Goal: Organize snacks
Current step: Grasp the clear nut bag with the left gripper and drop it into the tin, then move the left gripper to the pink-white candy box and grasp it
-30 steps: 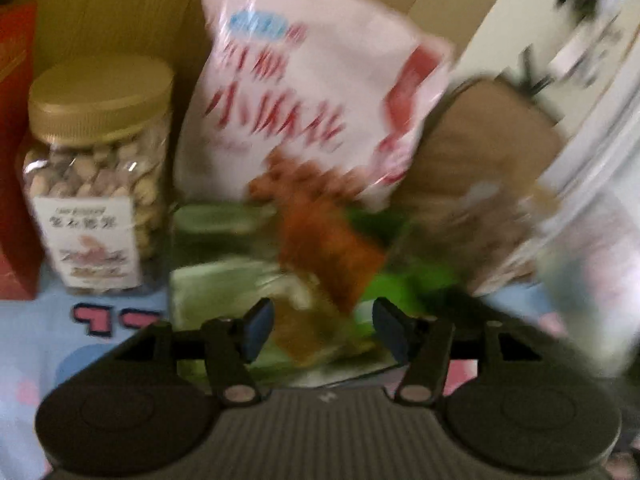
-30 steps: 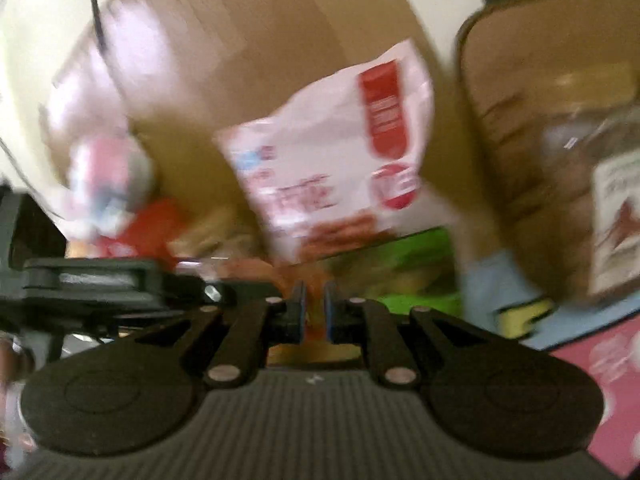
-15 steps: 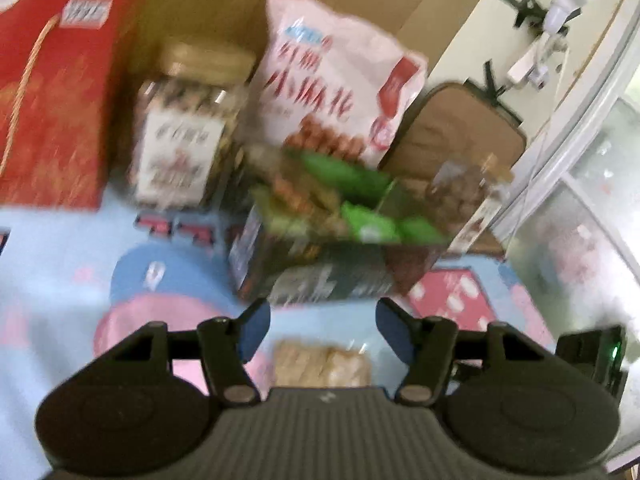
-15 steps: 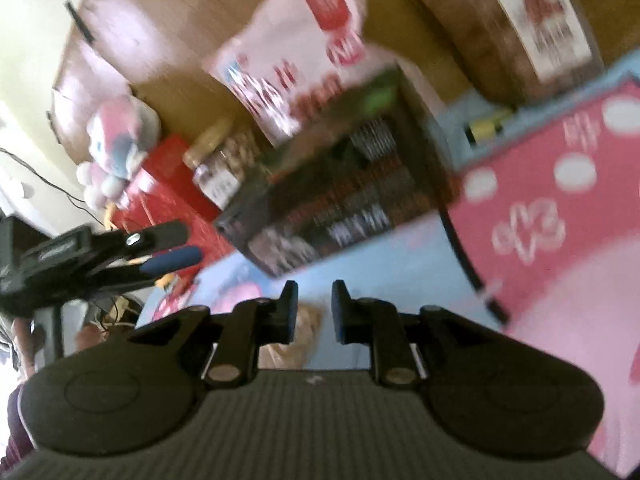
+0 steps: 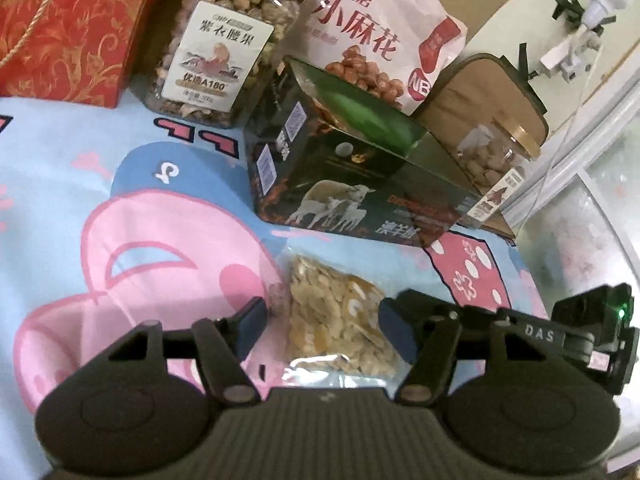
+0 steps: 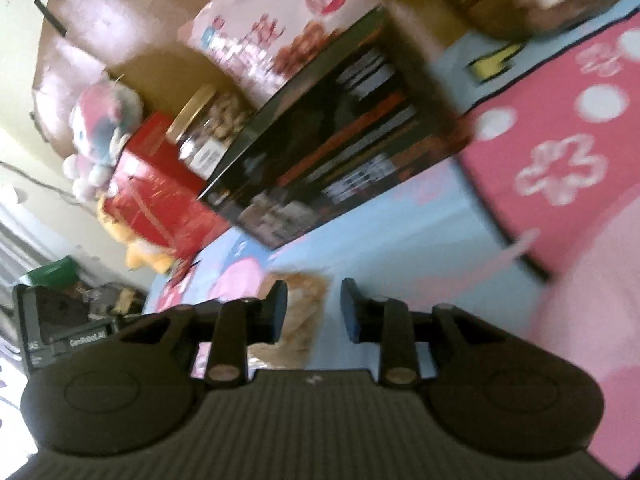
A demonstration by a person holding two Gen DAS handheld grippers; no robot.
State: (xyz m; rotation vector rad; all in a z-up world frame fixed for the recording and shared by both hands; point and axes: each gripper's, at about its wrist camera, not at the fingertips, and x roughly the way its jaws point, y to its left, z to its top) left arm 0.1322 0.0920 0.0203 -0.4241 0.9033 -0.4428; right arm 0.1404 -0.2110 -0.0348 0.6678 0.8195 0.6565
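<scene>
My left gripper is released, jaws just widened, straddling the clear almond-crisp packet before the black lamb-snack box. Packet judged light, slippery, brittle; grasp its sealed edge.

Both wrist views low, close, sharing the flake packet and dark box

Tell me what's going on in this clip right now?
A person with tongs in each hand is sorting snacks on a cartoon-print sheet. Both the left tongs and right tongs have just been opening and now sit open around a small clear packet of almond crisps, not yet gripping it. Behind it a dark boxed snack lies in front of a nut jar, a pink snack bag and a red gift box.
</scene>
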